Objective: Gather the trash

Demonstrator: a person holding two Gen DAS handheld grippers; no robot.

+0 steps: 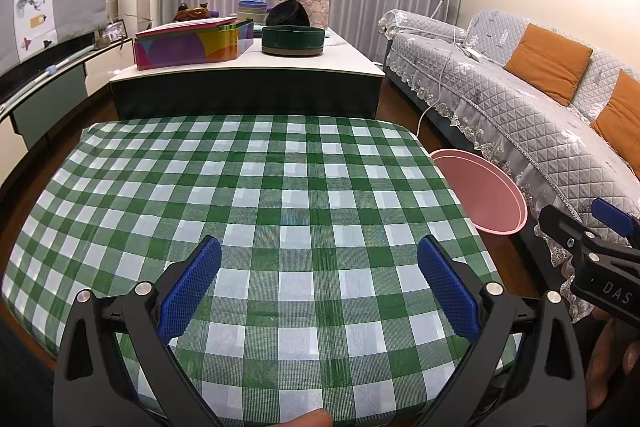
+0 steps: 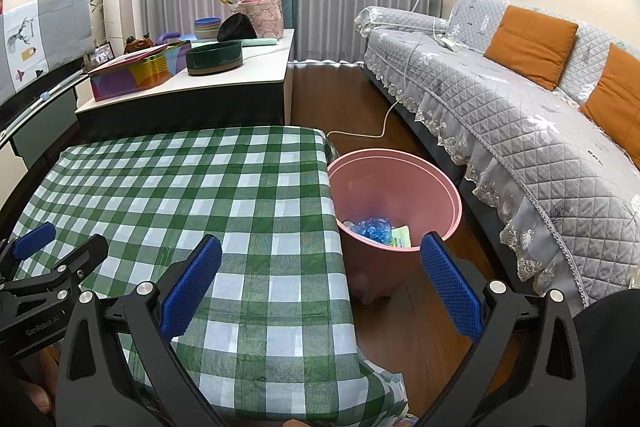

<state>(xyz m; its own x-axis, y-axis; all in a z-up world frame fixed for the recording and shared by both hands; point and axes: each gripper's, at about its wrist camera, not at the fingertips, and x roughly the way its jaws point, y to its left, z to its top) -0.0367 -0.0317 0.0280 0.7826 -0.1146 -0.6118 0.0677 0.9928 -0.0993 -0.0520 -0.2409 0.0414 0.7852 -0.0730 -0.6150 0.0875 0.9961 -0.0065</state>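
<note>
A pink bin (image 2: 400, 183) stands on the wood floor beside the right edge of the green checked table (image 2: 180, 195). Inside it lie a crumpled blue wrapper (image 2: 374, 229) and a green-and-white packet (image 2: 402, 237). In the left wrist view only the pink bin's rim (image 1: 484, 195) shows past the table (image 1: 256, 187). My left gripper (image 1: 319, 285) hangs open over the table's near half, nothing between its blue pads. My right gripper (image 2: 321, 285) is open too, straddling the table's right edge, its right finger near the bin. Each gripper appears at the edge of the other's view.
A low white-topped cabinet (image 1: 248, 67) behind the table carries a colourful tin (image 1: 192, 45), a dark round bowl (image 1: 293, 41) and stacked dishes. A grey quilted sofa (image 2: 520, 115) with orange cushions runs along the right. A white cable (image 2: 380, 131) lies on the floor beyond the bin.
</note>
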